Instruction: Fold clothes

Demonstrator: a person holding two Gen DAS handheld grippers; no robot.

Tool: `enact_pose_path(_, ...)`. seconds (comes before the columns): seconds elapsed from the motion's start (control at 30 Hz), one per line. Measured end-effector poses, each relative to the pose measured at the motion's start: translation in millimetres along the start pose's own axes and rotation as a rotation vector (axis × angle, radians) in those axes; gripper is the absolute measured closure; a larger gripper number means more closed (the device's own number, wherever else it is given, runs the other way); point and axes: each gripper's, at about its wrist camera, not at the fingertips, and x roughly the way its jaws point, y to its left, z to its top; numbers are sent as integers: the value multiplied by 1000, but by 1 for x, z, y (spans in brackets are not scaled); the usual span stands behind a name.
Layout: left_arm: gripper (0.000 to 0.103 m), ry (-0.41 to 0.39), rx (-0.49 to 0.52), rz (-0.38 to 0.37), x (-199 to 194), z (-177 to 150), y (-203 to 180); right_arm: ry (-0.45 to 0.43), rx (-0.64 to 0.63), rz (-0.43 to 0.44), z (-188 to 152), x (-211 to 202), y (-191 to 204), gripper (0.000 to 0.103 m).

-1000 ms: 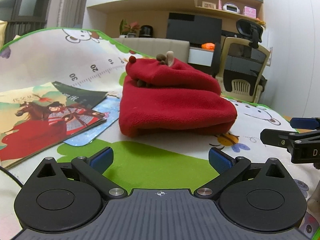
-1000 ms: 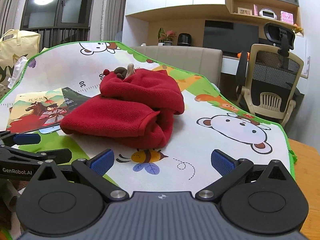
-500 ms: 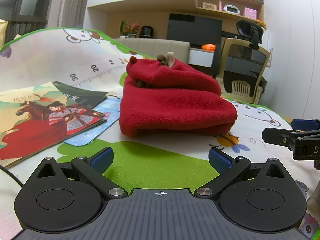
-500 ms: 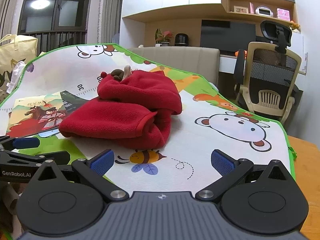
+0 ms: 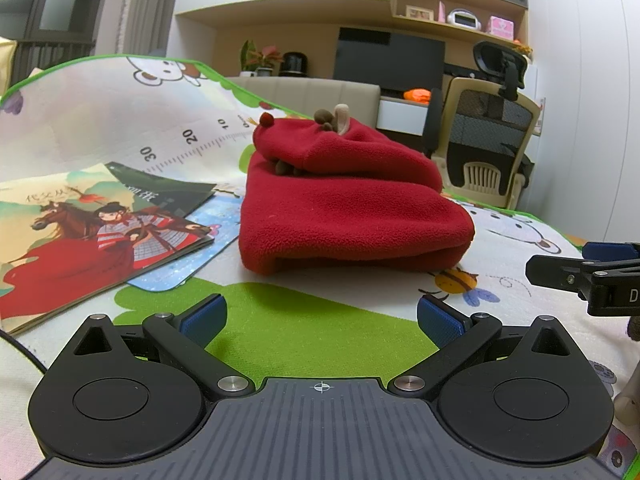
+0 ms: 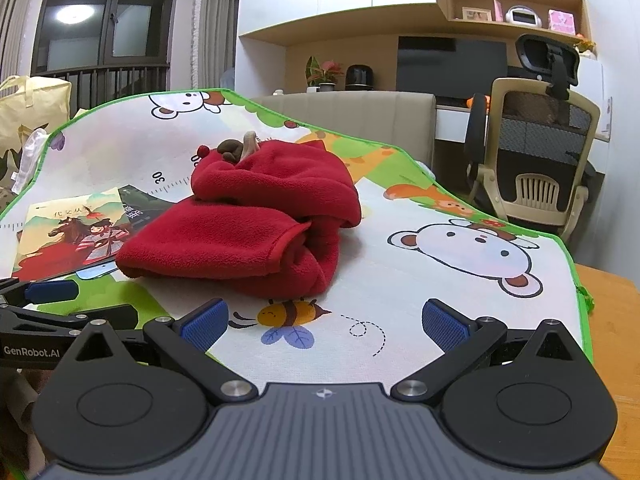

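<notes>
A red fleece garment (image 5: 344,204) lies folded in a thick bundle on the cartoon-print mat (image 5: 304,332), with small brown and beige ears on top. The right wrist view shows the same garment (image 6: 244,224) from its open-hemmed side. My left gripper (image 5: 320,316) is open, low over the mat, a short way in front of the bundle, holding nothing. Over the bee print, my right gripper (image 6: 324,322) is open and empty too, also short of the garment. Each gripper shows at the edge of the other's view.
A picture book (image 5: 80,232) and a blue card (image 5: 188,256) lie on the mat left of the garment. An office chair (image 6: 536,160) stands behind the table at the right. A yellow bag (image 6: 28,108) sits far left. Bare wooden tabletop (image 6: 612,320) shows at the right edge.
Both grippers have drawn back slightly from the garment and stayed open. The garment has not moved.
</notes>
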Motion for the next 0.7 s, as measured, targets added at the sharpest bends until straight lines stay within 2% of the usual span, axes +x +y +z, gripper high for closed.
enact_pose_path(0.7,0,-1,-1,-1,1,0,1,-1,8,0,-1,0,-1,0)
